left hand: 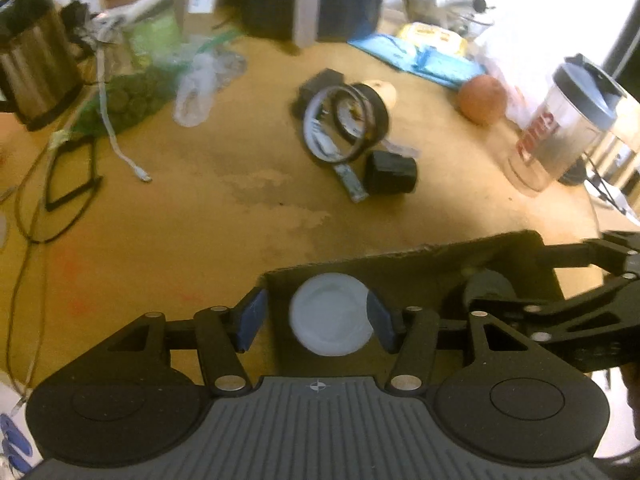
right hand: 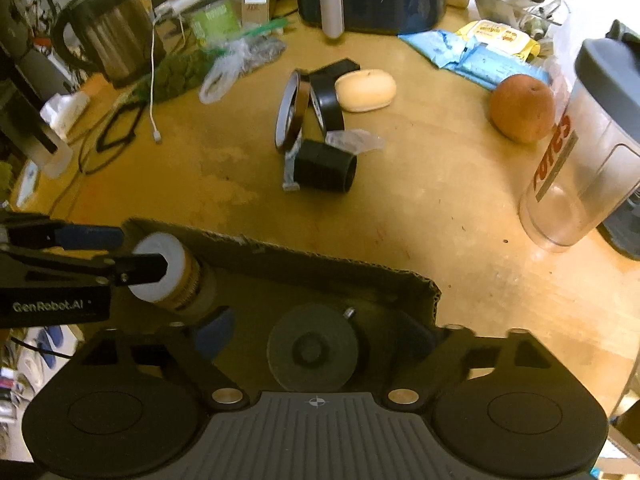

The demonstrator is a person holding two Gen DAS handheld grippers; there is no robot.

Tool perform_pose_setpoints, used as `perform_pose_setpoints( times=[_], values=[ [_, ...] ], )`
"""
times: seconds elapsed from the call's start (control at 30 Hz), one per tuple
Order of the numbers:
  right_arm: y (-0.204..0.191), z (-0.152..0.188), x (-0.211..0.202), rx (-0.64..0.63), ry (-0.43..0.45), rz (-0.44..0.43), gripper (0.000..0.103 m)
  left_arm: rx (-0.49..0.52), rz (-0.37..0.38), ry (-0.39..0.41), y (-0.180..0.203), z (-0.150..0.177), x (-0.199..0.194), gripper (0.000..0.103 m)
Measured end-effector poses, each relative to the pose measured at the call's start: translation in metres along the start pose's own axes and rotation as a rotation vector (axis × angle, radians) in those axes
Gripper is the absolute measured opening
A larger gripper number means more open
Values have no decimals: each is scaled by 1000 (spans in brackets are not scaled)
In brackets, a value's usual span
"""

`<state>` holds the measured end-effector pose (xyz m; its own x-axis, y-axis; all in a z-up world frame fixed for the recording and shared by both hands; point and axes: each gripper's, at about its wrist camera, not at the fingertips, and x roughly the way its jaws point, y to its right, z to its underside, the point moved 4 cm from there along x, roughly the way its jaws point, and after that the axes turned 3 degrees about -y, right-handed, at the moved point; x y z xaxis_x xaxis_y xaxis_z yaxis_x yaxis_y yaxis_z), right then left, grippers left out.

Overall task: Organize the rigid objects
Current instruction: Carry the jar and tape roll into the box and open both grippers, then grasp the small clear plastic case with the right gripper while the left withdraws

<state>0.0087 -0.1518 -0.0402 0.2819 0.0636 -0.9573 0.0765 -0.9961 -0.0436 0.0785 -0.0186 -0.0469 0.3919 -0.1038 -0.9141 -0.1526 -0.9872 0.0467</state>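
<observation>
While left tongs gape, white-lidded jar sits between fingers.

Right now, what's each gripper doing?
Left gripper: open around the white-lidded jar in the cardboard box, not clamped.
Right gripper: open over the grey disc.

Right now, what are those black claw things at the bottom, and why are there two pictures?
They are two grabbers that a person holds, one in each hand. Each has a camera looking along its fingers, so each hand gives one picture. The left gripper is open around a white-lidded jar in a cardboard box. The right gripper is open over a grey disc in the same box. Further off on the table are tape rolls, a round fruit and a kettle. Nothing looks squeezed.
</observation>
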Motion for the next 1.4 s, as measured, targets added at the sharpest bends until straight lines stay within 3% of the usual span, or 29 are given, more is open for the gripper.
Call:
perform_pose_setpoints(
  times=[0.17,0.5,0.73,0.93,1.1,1.4],
  values=[
    [1,-1,-16,38,58,8,103,-37,-32,28,-8,1,-11,55],
    [2,6,-25,122,81,39,103,-62,32,22,-11,15,-20,55],
    [5,5,-30,151,88,70,103,7,91,50,3,13,-27,55],
    [13,-3,-46,181,128,96,103,38,91,85,12,4,-31,55],
    [26,-9,-55,208,155,108,103,11,102,80,11,1,-31,55],
    [31,-17,-42,165,125,92,103,-54,78,50,7,3,-20,55]
  ],
)
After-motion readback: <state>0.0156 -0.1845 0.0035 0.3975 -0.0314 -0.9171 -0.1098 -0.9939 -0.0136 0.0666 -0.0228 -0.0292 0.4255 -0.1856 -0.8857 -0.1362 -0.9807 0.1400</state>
